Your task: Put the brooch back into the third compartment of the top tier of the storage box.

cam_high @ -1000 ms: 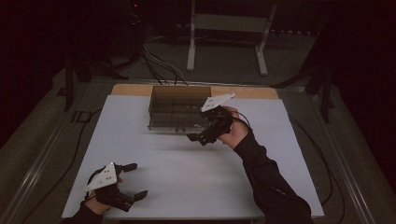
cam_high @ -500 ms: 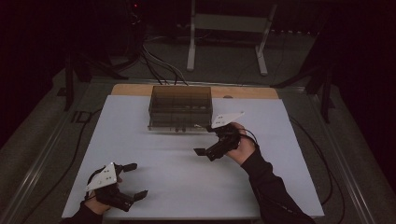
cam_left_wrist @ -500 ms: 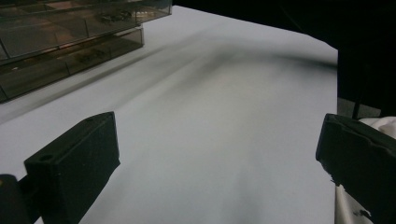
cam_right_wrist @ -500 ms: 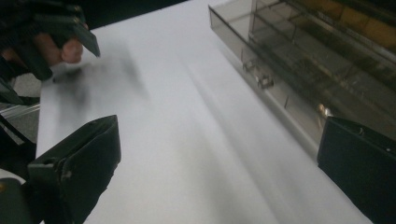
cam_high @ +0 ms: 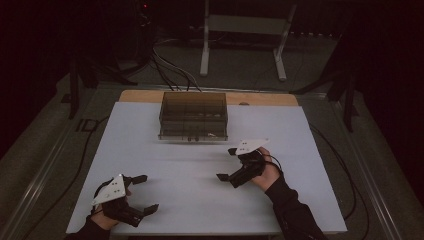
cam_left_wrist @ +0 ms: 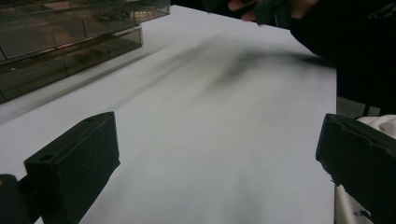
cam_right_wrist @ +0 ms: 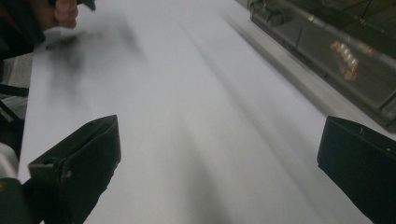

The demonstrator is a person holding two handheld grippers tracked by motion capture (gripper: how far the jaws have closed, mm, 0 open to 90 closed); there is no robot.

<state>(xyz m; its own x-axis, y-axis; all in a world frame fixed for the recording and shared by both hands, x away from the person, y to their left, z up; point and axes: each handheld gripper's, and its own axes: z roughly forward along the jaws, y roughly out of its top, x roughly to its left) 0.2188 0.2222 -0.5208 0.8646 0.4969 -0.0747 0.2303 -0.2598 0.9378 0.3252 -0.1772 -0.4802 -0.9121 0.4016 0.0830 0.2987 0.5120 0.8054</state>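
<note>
Sitting at the far middle of the white table [cam_high: 165, 165], the smoky clear plastic organizer box [cam_high: 193, 116] rests flat with its front drawers facing me, small metal parts dimly visible in its compartments. My right gripper [cam_high: 227, 164] hovers just in front of the box's right corner, near it but apart from it, jaws spread wide with nothing between them. In the right gripper view the two black jaws frame bare tabletop, and the box [cam_right_wrist: 336, 46] runs along the upper right edge with brass-coloured pieces showing through its wall. My right hand [cam_high: 262, 170] grips the tool from behind, its grey three-cornered plate tilted up toward the box.

My left gripper [cam_high: 145, 192] waits at the near left corner of the table, well apart from the box, its jaws likewise wide apart and empty. The left gripper view shows the box [cam_left_wrist: 70, 42] at upper left across open table. Cables [cam_high: 170, 70] trail over the dark floor beyond the table, beside a white metal stand [cam_high: 245, 30].
</note>
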